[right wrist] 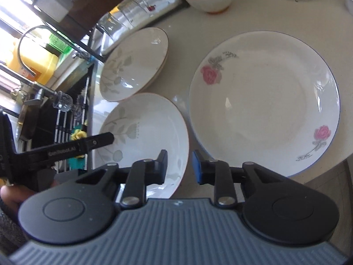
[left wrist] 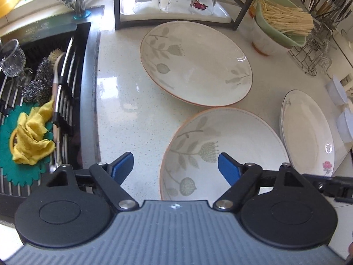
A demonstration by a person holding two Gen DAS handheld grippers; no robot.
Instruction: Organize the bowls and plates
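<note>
Three plates are seen lying flat on a pale speckled tabletop. In the left wrist view, a white round leaf-patterned plate with an orange rim fills the lower centre, directly under the left gripper. Its jaws are held wide apart and nothing is gripped; the plate's left rim lies between them. A second matching leaf-patterned plate sits just above it in the frame, and a white rose-printed plate with a blue rim lies at the right edge.

In the right wrist view, the right gripper is tilted steeply down, with its jaws drawn fairly close together. The near plate's right rim is seen in the gap, but no contact can be confirmed. The rose-printed plate lies to the right, just beside. The right gripper is judged the better placed on that rim.
</note>
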